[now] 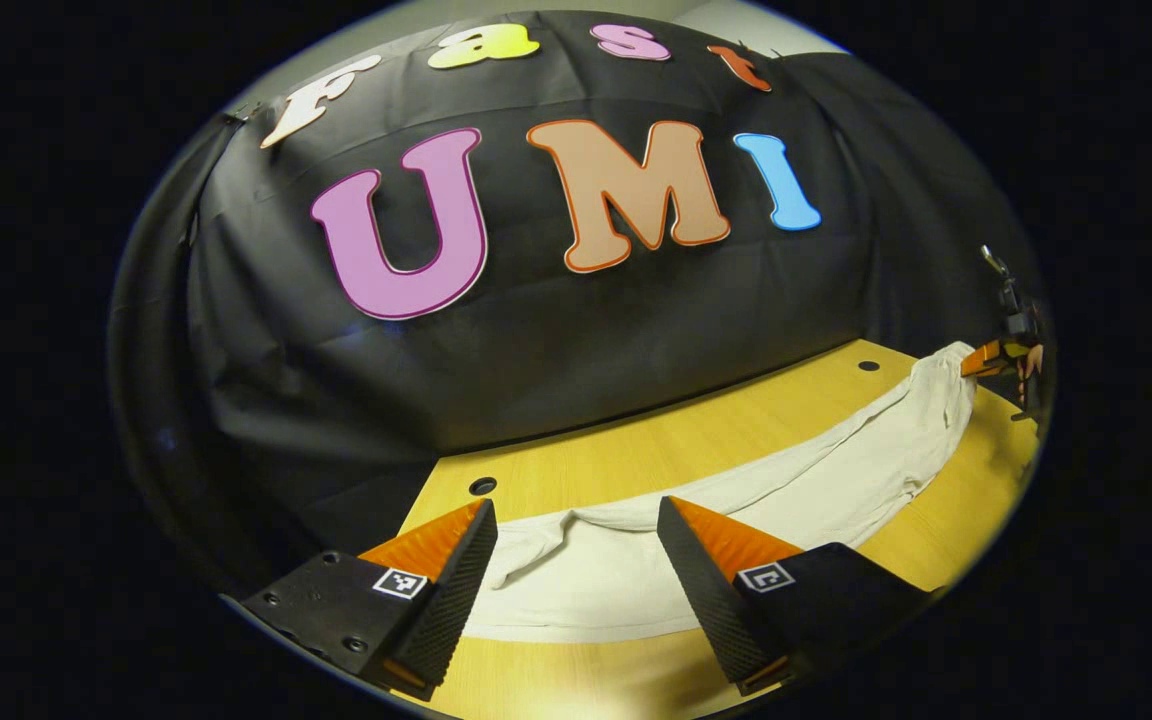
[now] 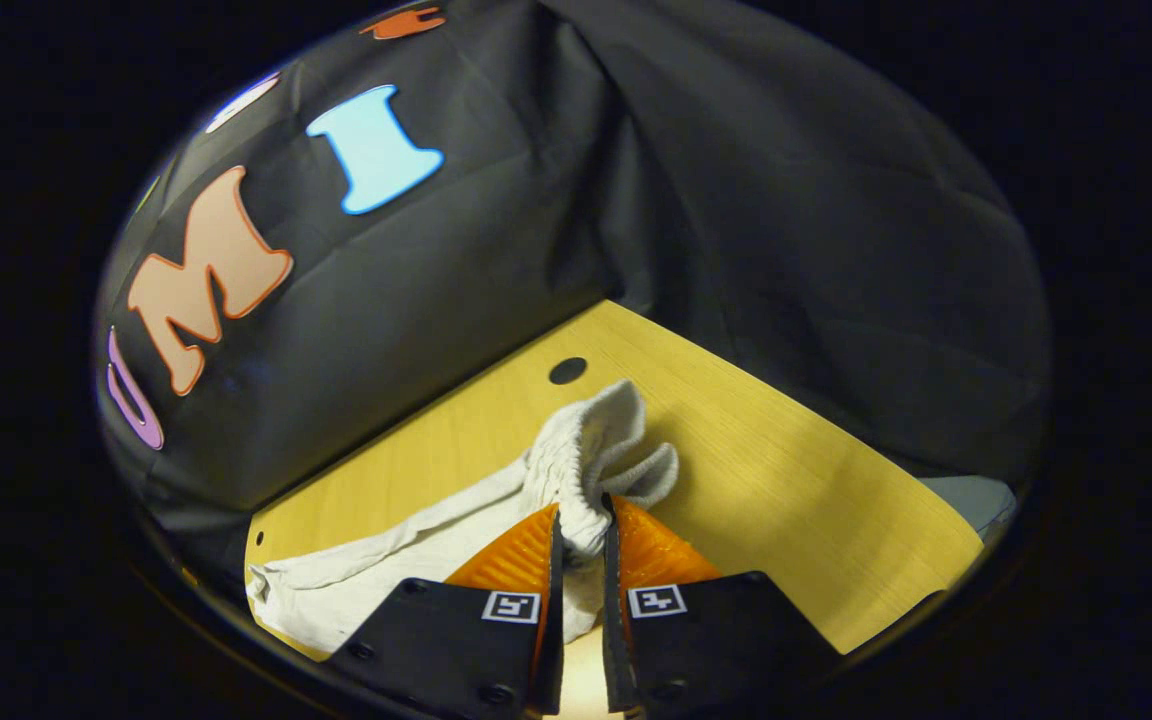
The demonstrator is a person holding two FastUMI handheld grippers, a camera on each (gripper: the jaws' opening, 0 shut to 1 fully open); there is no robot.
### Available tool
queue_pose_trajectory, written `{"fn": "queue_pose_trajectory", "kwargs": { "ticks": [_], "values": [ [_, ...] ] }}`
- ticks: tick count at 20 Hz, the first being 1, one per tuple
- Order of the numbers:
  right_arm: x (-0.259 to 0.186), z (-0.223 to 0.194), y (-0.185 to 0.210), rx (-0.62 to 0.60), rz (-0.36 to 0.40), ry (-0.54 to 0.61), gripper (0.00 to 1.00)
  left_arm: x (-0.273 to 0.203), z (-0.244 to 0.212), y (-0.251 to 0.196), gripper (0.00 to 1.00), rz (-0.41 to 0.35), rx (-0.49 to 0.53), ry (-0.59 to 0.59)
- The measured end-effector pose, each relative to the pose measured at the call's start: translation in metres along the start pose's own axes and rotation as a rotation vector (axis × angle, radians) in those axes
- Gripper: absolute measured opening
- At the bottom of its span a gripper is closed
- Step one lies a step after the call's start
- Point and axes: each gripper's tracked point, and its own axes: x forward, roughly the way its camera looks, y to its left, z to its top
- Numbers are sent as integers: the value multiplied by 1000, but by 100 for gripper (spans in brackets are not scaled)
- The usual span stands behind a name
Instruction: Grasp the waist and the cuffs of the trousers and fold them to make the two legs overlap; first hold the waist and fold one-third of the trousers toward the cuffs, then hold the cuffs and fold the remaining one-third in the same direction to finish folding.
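Both fingers of the right gripper (image 2: pixel 581 520) pinch the gathered waist of the trousers (image 2: pixel 576 460); the left gripper (image 1: pixel 576 560) hangs spread over the cuffs, trousers stretched across the counter (image 1: pixel 636 440).

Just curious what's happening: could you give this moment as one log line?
right gripper: shut on elastic waist of cream cloth trousers | left gripper: open over cuff end | yellow wooden table: trousers unfolded
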Motion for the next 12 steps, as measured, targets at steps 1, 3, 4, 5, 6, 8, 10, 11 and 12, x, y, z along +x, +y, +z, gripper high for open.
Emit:
{"fn": "queue_pose_trajectory", "kwargs": {
  "ticks": [1,3,4,5,6,8,10,11,12],
  "values": [
    [-7,4,13,-20,23,-11,18,-1,0,4,96,-3,-10,-5],
    [-13,6,48,-60,66,-20,18,-2,-3,13,96,-1,-26,-8],
    [-14,7,64,-75,85,-23,18,-2,-7,17,96,0,-33,-4],
    [-17,7,79,-88,98,-27,18,-1,-11,22,96,3,-41,2],
    [-20,8,93,-106,115,-36,18,-2,-15,28,96,6,-48,6],
    [-26,7,119,-146,143,-42,18,-2,-21,38,96,12,-61,13],
    [-30,3,147,-176,177,-41,18,-2,-27,47,96,16,-75,15],
    [-30,0,158,-190,191,-39,18,-2,-29,51,96,17,-83,17],
    [-32,-1,171,-203,206,-41,18,-3,-31,55,96,18,-89,20]
  ]
}}
